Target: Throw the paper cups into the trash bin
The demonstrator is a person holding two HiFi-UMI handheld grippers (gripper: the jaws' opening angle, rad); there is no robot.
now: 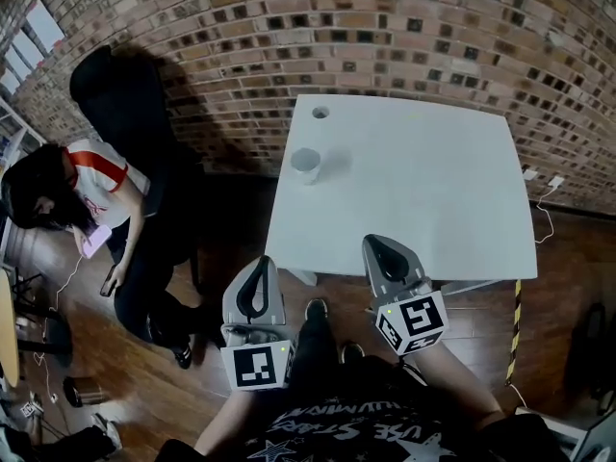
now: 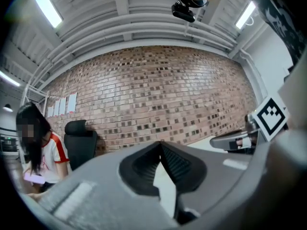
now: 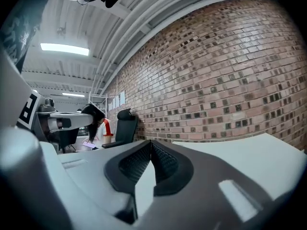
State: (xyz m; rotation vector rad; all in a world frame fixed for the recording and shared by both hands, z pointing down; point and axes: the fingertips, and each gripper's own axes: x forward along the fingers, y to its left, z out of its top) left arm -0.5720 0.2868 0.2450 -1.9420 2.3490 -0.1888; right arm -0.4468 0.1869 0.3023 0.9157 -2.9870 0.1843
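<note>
One paper cup (image 1: 306, 165) stands upright near the left edge of the white desk (image 1: 433, 200), with a brick wall (image 1: 385, 27) behind and a wooden floor (image 1: 553, 287) around. The cup sits well ahead of both tongs, between their lines. Left tongs (image 1: 262, 269) and right tongs (image 1: 387, 251) are pressed together and empty, held level at the desk's near side.

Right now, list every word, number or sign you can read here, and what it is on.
"USE STAR": white print, partly legible, on the black shirt of the person holding the grippers; the rest is too warped to read.
Cubes on the left gripper and right gripper: square black-and-white markers, no letters.
Sheets on the brick wall: too small to read.
Paper cup: no print visible.
</note>
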